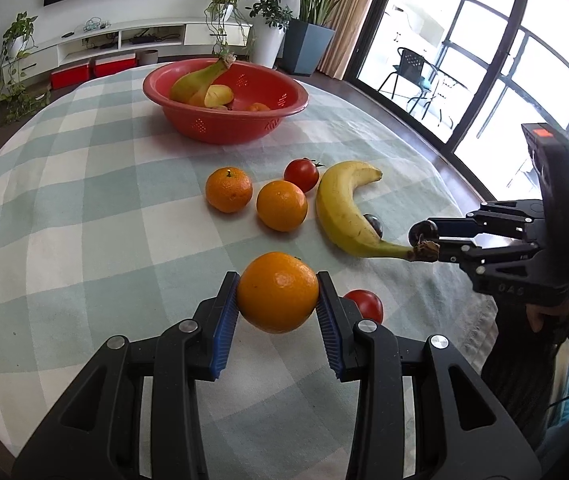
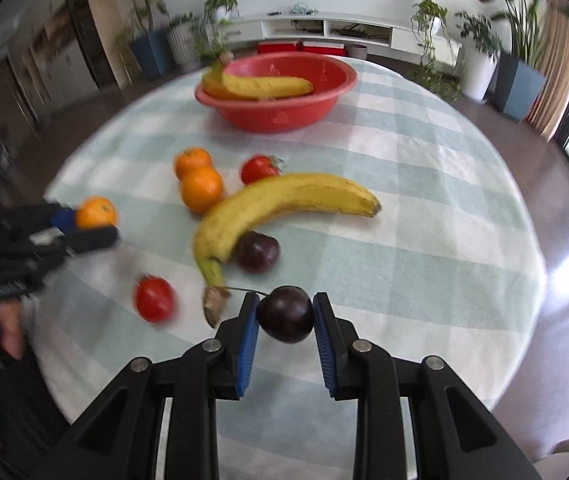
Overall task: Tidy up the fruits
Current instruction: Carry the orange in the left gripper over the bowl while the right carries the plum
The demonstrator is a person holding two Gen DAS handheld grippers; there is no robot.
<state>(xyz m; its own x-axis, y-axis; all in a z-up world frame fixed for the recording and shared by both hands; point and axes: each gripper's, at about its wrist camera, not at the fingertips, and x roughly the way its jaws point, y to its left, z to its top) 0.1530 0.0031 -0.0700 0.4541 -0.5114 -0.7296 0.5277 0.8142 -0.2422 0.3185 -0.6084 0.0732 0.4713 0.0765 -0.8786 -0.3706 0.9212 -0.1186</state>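
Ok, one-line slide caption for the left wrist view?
Left gripper clamps a round orange above the checked tablecloth, red plastic colander bowl beyond.

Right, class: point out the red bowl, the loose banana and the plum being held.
red bowl [image 1: 220, 130]: left wrist view, front wall.
loose banana [image 2: 284, 196]: right wrist view, mid-body.
plum [image 2: 286, 314]: right wrist view, centre.
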